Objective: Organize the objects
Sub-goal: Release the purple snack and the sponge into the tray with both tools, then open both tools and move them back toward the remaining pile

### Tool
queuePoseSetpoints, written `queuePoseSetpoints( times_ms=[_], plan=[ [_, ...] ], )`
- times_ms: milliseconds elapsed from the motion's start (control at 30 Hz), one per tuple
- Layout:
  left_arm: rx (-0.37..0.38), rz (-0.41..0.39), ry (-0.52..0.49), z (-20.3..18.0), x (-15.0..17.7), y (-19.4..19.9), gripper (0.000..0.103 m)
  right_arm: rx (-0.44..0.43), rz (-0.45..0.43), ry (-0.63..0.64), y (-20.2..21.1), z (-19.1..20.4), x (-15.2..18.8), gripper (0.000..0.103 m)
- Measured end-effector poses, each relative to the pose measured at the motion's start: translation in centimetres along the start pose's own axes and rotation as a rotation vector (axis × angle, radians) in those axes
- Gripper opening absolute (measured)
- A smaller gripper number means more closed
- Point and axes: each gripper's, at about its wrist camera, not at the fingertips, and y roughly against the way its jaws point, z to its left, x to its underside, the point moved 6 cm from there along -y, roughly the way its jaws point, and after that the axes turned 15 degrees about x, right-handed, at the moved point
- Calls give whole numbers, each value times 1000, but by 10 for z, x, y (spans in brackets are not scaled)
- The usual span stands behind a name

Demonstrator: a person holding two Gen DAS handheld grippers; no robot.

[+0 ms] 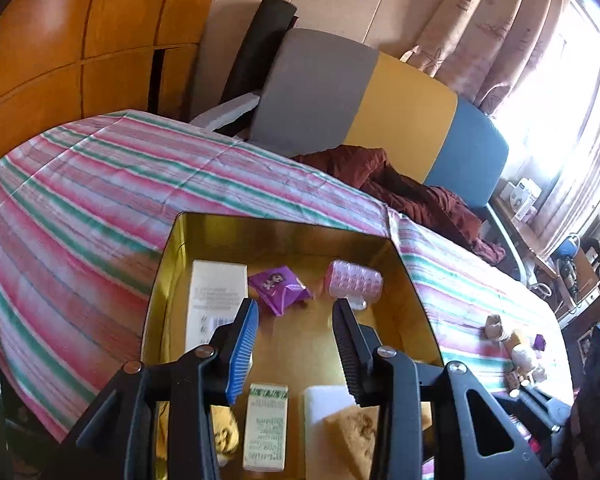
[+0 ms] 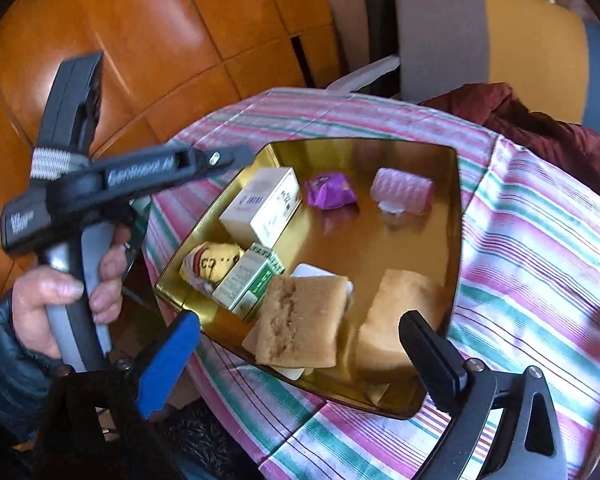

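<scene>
The right hand-held gripper (image 2: 300, 364) stands wide apart and empty above the sponge (image 2: 300, 322) lying in the gold tin (image 2: 454, 208) on the striped bench (image 2: 540, 240), the left hand-held gripper (image 1: 296, 344) hovers with its jaws a little apart and empty, so one placing seems finished and next comes fetching the small things (image 1: 516, 344) left on the cloth.

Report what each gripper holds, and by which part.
Nothing is held. The left gripper and the right gripper both hang empty over the gold tin, with only air between their fingers.

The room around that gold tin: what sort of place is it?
Probably a lived-in home room: a striped cloth-covered table, floral curtains at a sunny window, orange wooden cabinets.
</scene>
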Motion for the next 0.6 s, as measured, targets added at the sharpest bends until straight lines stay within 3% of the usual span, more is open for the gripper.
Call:
queuePoseSetpoints(
  times_ms=[267, 600],
  plan=[
    [-65, 11, -28, -6, 23, 13, 39, 120, -49, -39, 9, -13, -3, 103],
    [-96, -18, -151, -37, 31, 31, 39, 221, -78, -57, 23, -26, 1, 103]
  ],
)
